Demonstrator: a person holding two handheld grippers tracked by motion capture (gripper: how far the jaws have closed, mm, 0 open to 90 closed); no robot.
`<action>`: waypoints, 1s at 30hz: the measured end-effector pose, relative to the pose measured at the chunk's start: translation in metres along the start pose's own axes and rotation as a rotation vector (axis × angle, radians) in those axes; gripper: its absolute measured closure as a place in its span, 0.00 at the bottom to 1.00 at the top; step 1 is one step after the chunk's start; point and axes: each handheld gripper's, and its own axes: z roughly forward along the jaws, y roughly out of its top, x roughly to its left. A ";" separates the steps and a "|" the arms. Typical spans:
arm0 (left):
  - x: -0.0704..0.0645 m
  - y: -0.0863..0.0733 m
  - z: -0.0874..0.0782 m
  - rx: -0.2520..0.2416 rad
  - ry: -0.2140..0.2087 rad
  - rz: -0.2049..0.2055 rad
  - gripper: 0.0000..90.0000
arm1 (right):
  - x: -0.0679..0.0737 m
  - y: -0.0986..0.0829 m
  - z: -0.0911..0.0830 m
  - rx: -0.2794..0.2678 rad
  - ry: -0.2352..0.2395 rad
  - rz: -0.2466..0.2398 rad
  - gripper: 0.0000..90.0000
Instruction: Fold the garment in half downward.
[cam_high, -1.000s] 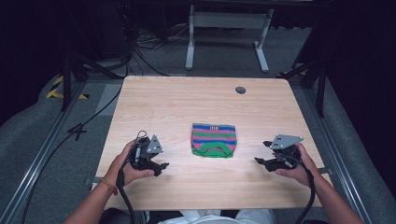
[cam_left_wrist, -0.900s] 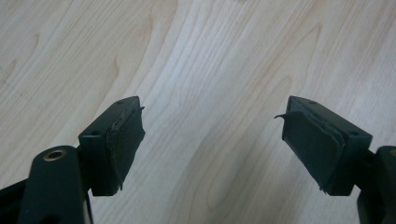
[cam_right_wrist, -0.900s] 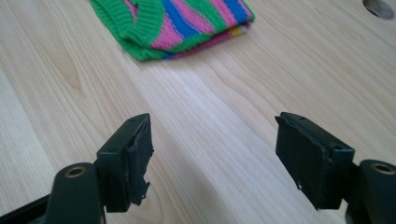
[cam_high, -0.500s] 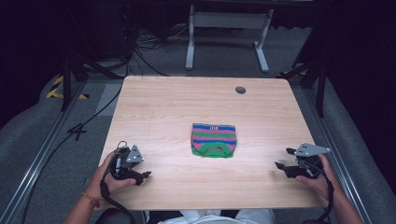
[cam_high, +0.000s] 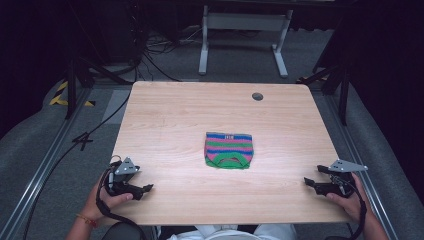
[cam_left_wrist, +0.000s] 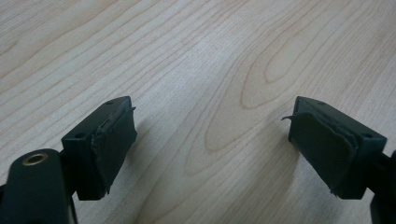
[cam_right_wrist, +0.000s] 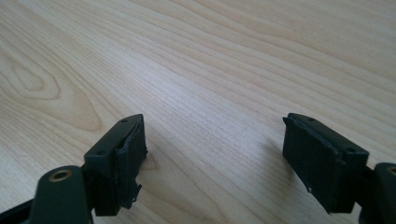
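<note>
Striped folded cloth (cam_high: 229, 150) mid-table, well apart from left hand-held gripper (cam_high: 145, 189) and right hand-held gripper (cam_high: 309, 183), both jaws apart, empty

Wooden table (cam_high: 175, 125), seemingly grey floor (cam_high: 45, 150)

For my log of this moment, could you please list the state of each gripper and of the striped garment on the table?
Left gripper: open, empty, low over bare wood near the table's front left corner.
Right gripper: open, empty, low over bare wood near the front right corner.
Pink, green and blue striped knitted garment: folded flat at mid-table, apart from both grippers.
Light wooden table: bears the garment.
</note>
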 end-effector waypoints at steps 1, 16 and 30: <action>0.000 0.000 0.000 0.000 0.000 0.000 0.17 | -0.001 0.000 0.000 0.002 0.000 0.002 0.25; 0.001 -0.002 0.003 -0.042 0.043 -0.035 0.16 | 0.000 0.000 0.000 0.001 -0.006 0.013 0.24; 0.001 -0.001 0.004 -0.041 0.048 -0.052 0.16 | 0.000 0.000 0.000 0.002 -0.009 0.016 0.24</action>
